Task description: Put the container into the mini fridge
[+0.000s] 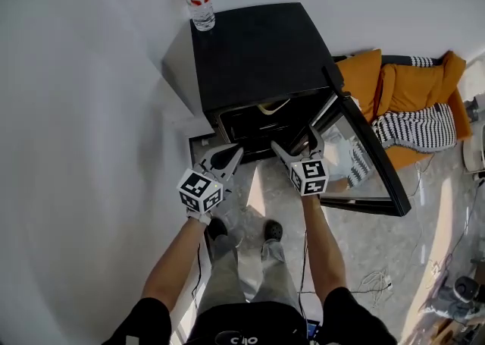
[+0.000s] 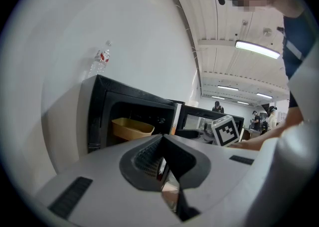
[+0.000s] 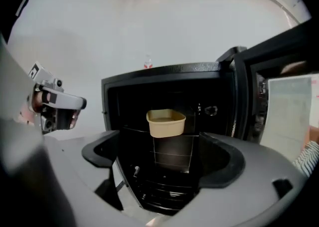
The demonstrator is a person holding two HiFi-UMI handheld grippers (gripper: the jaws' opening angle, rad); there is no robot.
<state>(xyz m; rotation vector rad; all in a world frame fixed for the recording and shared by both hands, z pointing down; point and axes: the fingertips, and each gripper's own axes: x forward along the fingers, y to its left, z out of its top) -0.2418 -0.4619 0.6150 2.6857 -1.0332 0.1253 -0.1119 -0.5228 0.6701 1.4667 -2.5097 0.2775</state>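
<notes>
White wall backs the mini fridge, door hanging open on my right. Container already sits on its shelf, dead ahead of my right tool, spread and empty; left tool pressed together, empty.

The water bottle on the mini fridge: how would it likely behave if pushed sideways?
The water bottle looks tall and narrow, so it would probably tip, not slide. Standing near the edge of the mini fridge, it might then roll off.

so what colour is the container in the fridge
The container is pale tan, plain with no pattern; it shows best in the right gripper view.
</notes>
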